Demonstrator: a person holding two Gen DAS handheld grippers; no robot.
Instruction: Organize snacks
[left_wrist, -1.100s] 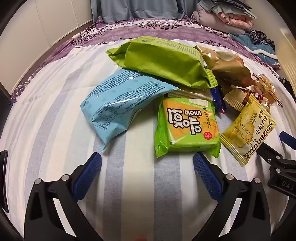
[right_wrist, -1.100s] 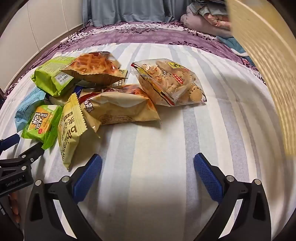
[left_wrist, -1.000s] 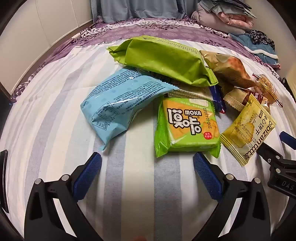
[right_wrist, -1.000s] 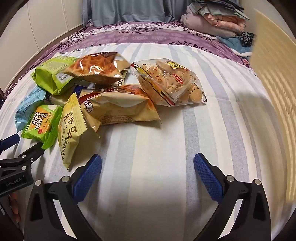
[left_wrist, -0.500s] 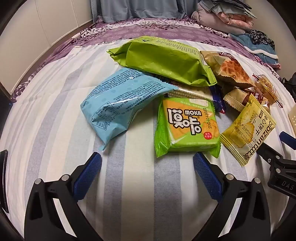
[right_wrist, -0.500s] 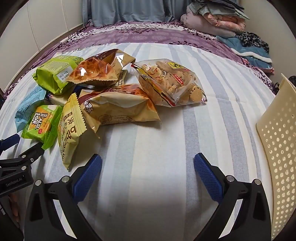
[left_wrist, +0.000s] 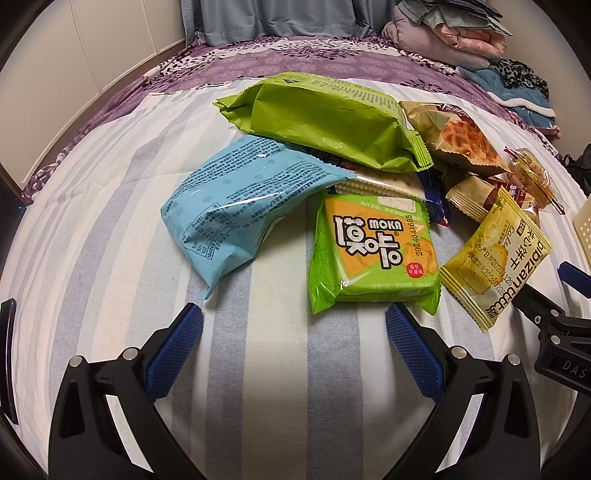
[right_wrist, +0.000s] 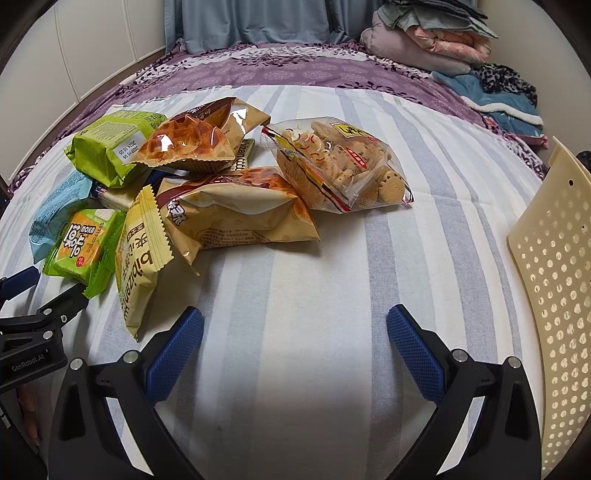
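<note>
Since earlier, a cream perforated basket (right_wrist: 554, 280) had arrived at the bed's (right_wrist: 332, 295) right; both tongs (left_wrist: 293, 347) (right_wrist: 294, 347) gaped apart, empty.

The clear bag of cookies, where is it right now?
In the right wrist view the clear bag of cookies lies on the striped bedsheet, at the right end of the snack pile, touching the tan chip bag.

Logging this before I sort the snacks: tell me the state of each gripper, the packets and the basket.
Left gripper: open, empty.
Right gripper: open, empty.
Blue packet: sealed, lying flat.
Cookie bag: sealed, beside the pile.
Waffle packet: resting atop others.
Basket: at the right edge, inside hidden.
</note>
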